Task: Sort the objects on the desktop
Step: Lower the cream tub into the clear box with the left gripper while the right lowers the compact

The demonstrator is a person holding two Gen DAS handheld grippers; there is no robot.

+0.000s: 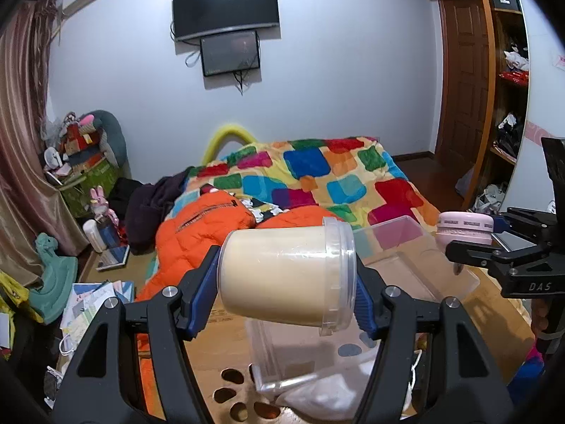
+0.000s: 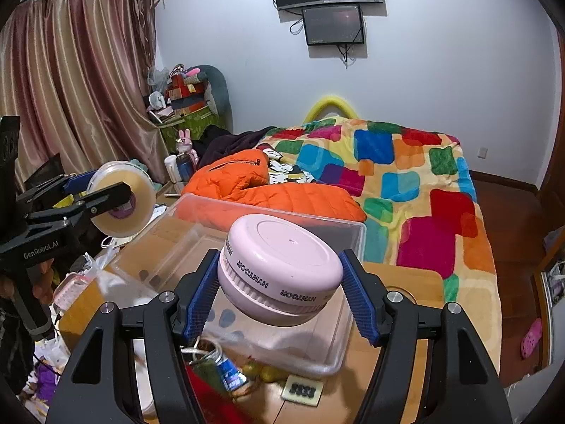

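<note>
Both grippers are carrying loads above the clear bin [image 2: 197,243]: left gripper [image 1: 286,282] fingers clamping a jar [image 1: 282,275], right gripper [image 2: 280,289] fingers clamping a pink case [image 2: 282,272], neither binned yet, clutter remaining at 6 o'clock.

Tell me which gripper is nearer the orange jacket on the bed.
Left, though only slightly. The left gripper, holding the cream jar, sits on the side of the clear bin closest to the orange jacket; the right gripper, holding the pink device, is farther along.

A white wall [image 1: 335,81] carries a dark television [image 1: 226,7]; pink curtains [image 2: 74,70] hang left, a colourful bedspread [image 2: 406,176] covers the bed.
</note>
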